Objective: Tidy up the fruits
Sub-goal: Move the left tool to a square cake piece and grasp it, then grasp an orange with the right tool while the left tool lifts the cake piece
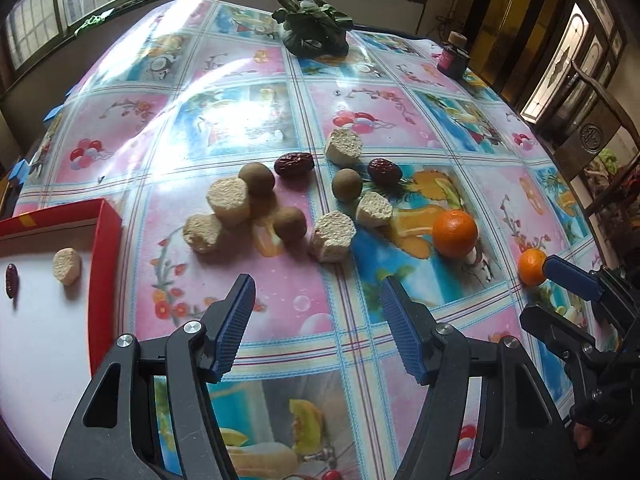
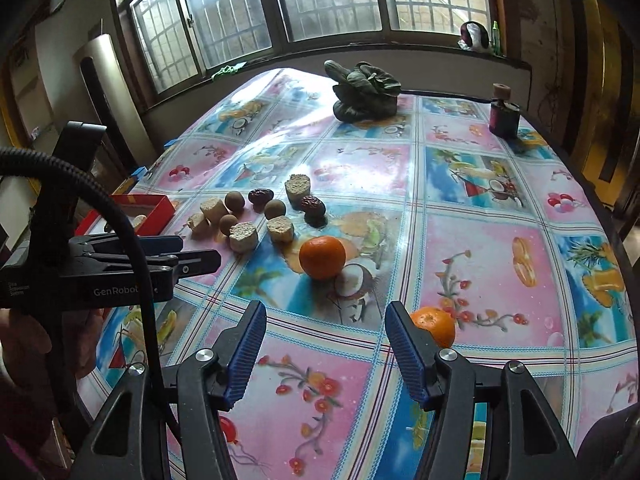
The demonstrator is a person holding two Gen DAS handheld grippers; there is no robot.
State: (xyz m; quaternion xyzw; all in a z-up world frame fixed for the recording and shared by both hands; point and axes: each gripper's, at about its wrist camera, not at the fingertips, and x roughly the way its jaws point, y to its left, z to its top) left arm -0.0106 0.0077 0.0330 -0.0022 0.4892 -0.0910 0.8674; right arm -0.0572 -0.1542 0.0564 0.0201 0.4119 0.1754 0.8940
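Two oranges [image 2: 322,257] [image 2: 436,325] sit on the desk [image 2: 480,256] (a fruit-print cloth covers it) near a cluster of fruit pieces [image 1: 276,204]. A red box [image 1: 100,220] at left holds two pieces. Left gripper [image 1: 318,322] and right gripper [image 2: 326,354] hover spread, empty, the smaller orange just outside the right one.

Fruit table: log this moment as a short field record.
surface: table with patterned cloth
sorted so far: red box holds one date and one pale chunk
loose pile: pale chunks, brown round fruits, two dates
oranges: large orange; small orange beside right tool
left tool: open, empty
right tool: open, empty
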